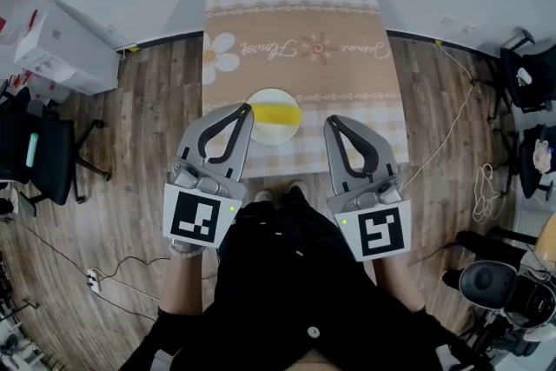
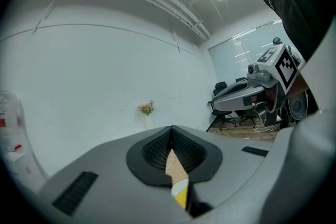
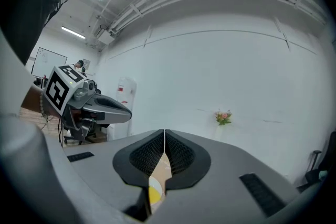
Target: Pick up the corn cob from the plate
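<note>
A yellow corn cob (image 1: pixel 276 111) lies across a pale round plate (image 1: pixel 271 131) near the front edge of the table. My left gripper (image 1: pixel 246 109) is shut and empty, its tip at the plate's left rim beside the cob's end. The right gripper (image 1: pixel 331 122) is shut too, just right of the plate and apart from it. In the left gripper view a sliver of the yellow cob (image 2: pixel 181 196) shows through the gap behind the closed jaws. The right gripper view gives a glimpse of the plate and cob (image 3: pixel 154 194) the same way.
The table (image 1: pixel 295 22) wears a checked beige cloth with flower prints. Black office chairs (image 1: pixel 39 154) stand at the left, more chairs and gear (image 1: pixel 530 87) at the right, and cables (image 1: pixel 452 113) run over the wood floor. A small flower vase (image 2: pixel 146 108) stands at the table's far end.
</note>
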